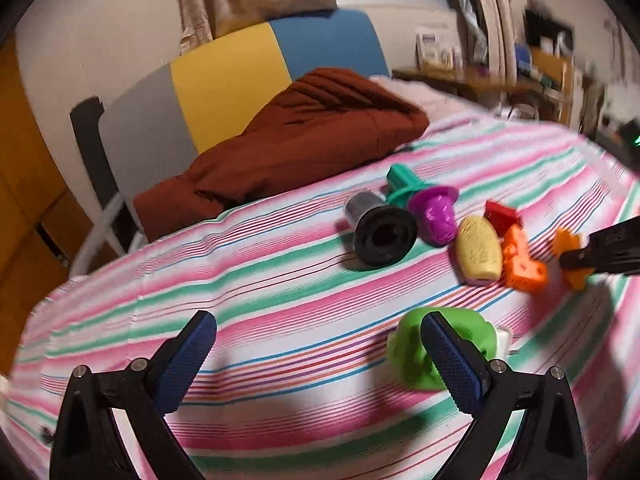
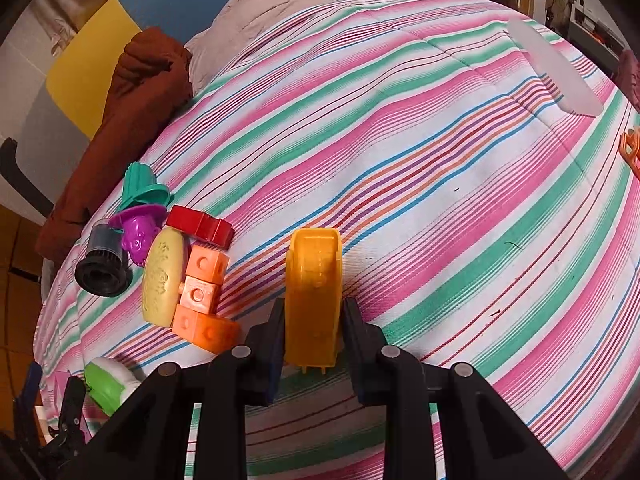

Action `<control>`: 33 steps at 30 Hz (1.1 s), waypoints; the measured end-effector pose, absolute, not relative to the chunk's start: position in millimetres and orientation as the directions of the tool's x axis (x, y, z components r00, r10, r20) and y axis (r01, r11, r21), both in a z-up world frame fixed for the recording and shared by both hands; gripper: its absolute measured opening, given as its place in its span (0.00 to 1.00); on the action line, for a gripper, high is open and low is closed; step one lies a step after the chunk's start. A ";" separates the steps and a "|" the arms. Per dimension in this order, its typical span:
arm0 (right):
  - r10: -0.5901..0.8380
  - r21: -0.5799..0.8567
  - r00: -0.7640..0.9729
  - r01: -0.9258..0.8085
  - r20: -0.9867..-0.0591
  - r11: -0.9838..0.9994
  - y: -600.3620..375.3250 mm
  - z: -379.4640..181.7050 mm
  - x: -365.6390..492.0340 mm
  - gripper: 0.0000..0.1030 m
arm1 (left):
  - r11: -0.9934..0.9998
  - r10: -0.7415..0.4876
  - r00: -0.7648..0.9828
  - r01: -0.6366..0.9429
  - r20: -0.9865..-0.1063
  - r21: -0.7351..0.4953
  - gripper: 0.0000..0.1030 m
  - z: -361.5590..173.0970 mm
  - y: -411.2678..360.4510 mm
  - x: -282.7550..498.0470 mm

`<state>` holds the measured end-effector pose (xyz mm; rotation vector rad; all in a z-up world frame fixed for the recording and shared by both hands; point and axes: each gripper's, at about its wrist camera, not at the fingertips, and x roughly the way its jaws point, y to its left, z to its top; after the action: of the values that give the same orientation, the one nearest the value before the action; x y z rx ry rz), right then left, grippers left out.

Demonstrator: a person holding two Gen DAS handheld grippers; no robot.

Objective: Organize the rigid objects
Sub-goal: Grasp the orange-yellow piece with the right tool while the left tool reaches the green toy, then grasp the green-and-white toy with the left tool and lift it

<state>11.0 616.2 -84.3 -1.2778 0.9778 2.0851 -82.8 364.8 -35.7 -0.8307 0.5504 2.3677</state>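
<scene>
On the striped bedspread lies a cluster of plastic toys: a black cylinder, a teal piece, a purple piece, a yellow oval, a red piece and orange blocks. My left gripper is open over bare cover. A green and white toy lies just behind its right finger. My right gripper is shut on a yellow-orange plastic piece, held close to the cover, to the right of the orange blocks.
A brown blanket is heaped at the head of the bed before grey, yellow and blue panels. A translucent oblong thing lies far right on the cover, and an orange thing shows at the right edge. Desks and shelves stand beyond.
</scene>
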 end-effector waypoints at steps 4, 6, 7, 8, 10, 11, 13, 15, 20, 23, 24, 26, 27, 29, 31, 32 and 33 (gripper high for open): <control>0.031 0.347 -0.450 -0.729 -0.893 -0.591 619.6 -85.3 13.4 0.26 | -0.674 0.446 -0.594 -0.715 -0.670 0.186 1.00 -46.9 366.3 -67.9; 0.017 0.371 -0.463 -0.732 -0.886 -0.571 622.3 -86.1 15.4 0.26 | -0.630 0.447 -0.575 -0.746 -0.685 0.215 1.00 -54.6 375.2 -60.9; 0.013 0.379 -0.467 -0.733 -0.884 -0.565 623.0 -86.5 16.2 0.26 | -0.616 0.448 -0.565 -0.757 -0.693 0.219 1.00 -57.2 379.3 -59.8; 0.010 0.384 -0.470 -0.735 -0.883 -0.559 623.4 -86.9 16.0 0.26 | -0.598 0.454 -0.547 -0.772 -0.703 0.214 1.00 -60.3 385.0 -58.6; 0.012 0.380 -0.467 -0.735 -0.884 -0.562 623.1 -86.6 14.9 0.26 | -0.581 0.452 -0.525 -0.787 -0.721 0.208 1.00 -65.4 395.3 -58.7; 0.015 0.375 -0.464 -0.735 -0.886 -0.565 622.7 -86.3 14.2 0.26 | -0.580 0.449 -0.515 -0.789 -0.730 0.200 1.00 -68.5 400.6 -59.9; 0.019 0.369 -0.461 -0.734 -0.887 -0.570 622.0 -86.3 14.0 0.26 | -0.551 0.500 -0.434 -0.827 -0.749 0.112 1.00 -72.7 406.7 -61.7; 0.016 0.374 -0.464 -0.734 -0.885 -0.567 622.7 -86.5 14.8 0.26 | -0.485 0.555 -0.330 -0.874 -0.764 0.025 1.00 -74.4 410.1 -54.0; 0.001 0.402 -0.480 -0.737 -0.877 -0.544 626.7 -88.4 16.6 0.26 | -0.252 0.634 -0.142 -0.967 -0.760 -0.030 0.99 -68.2 407.9 -11.0; -0.002 0.408 -0.483 -0.737 -0.875 -0.539 627.1 -88.4 17.1 0.26 | -0.183 0.664 -0.135 -0.983 -0.736 0.016 0.99 -60.7 401.4 11.4; -0.002 0.408 -0.483 -0.737 -0.876 -0.539 627.0 -88.3 17.4 0.26 | -0.202 0.666 -0.180 -0.978 -0.724 0.056 0.99 -58.6 400.8 13.0; -0.001 0.407 -0.483 -0.738 -0.876 -0.538 626.5 -88.6 17.3 0.26 | -0.293 0.660 -0.301 -0.947 -0.688 0.133 0.99 -54.7 400.7 5.9; -0.001 0.407 -0.483 -0.737 -0.876 -0.539 626.5 -88.5 17.9 0.26 | -0.346 0.647 -0.357 -0.925 -0.674 0.159 0.99 -53.5 401.7 -1.3; -0.001 0.408 -0.483 -0.737 -0.875 -0.539 626.8 -88.6 18.0 0.26 | -0.406 0.619 -0.406 -0.898 -0.672 0.169 0.99 -53.2 404.3 -15.8; -0.001 0.406 -0.482 -0.737 -0.876 -0.540 626.7 -88.4 17.8 0.26 | -0.442 0.596 -0.430 -0.881 -0.678 0.170 0.99 -55.0 407.9 -29.3; 0.000 0.405 -0.481 -0.737 -0.877 -0.541 626.6 -88.3 17.6 0.26 | -0.457 0.584 -0.444 -0.872 -0.679 0.177 0.99 -56.3 410.4 -35.1; 0.000 0.403 -0.480 -0.737 -0.877 -0.542 626.5 -88.2 17.4 0.26 | -0.464 0.573 -0.451 -0.867 -0.684 0.183 0.99 -57.9 413.3 -39.1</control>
<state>17.4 626.5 -88.2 -1.2227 1.1240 2.0629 -39.1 413.3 -57.9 -0.6858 0.6571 2.0064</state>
